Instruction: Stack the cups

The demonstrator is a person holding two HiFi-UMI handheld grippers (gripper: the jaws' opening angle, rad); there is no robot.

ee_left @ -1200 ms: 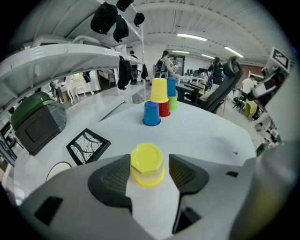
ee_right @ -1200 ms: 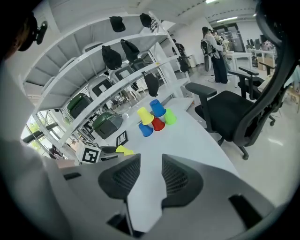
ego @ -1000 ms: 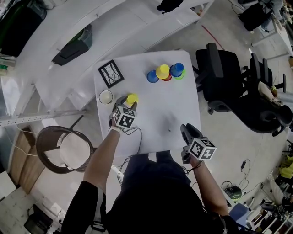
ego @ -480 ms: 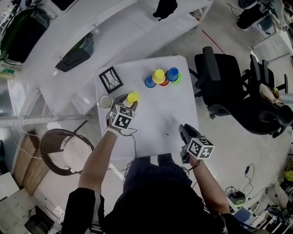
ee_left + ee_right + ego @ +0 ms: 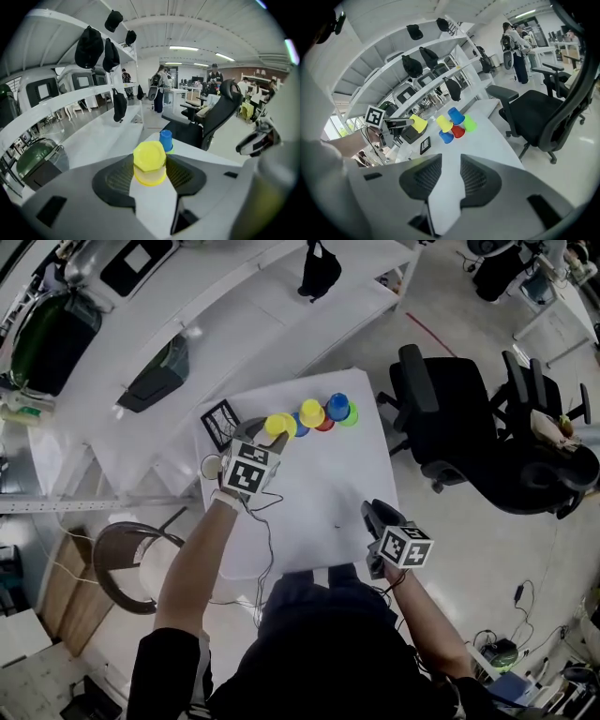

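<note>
My left gripper [image 5: 273, 435] is shut on an upside-down yellow cup [image 5: 277, 424], held in the air just left of the cup cluster at the far edge of the white table [image 5: 319, 488]. The same yellow cup [image 5: 149, 162] sits squeezed between the pads in the left gripper view. The cluster holds a blue cup [image 5: 299, 422], a yellow cup [image 5: 312, 412], a red cup [image 5: 325, 424], another blue cup [image 5: 338, 406] and a green cup [image 5: 350, 416]. My right gripper [image 5: 371, 513] hovers over the table's near right; its jaws have just been closing, with nothing between them [image 5: 451, 168].
A black framed picture [image 5: 221, 414] lies at the table's far left corner, with a white round cup [image 5: 210, 466] beside it. A black office chair [image 5: 424, 413] stands right of the table, a round brown stool [image 5: 120, 554] to the left. White shelving runs behind.
My left gripper has lifted the yellow cup off the table and carried it up and toward the cup cluster. The right gripper has barely shifted.
</note>
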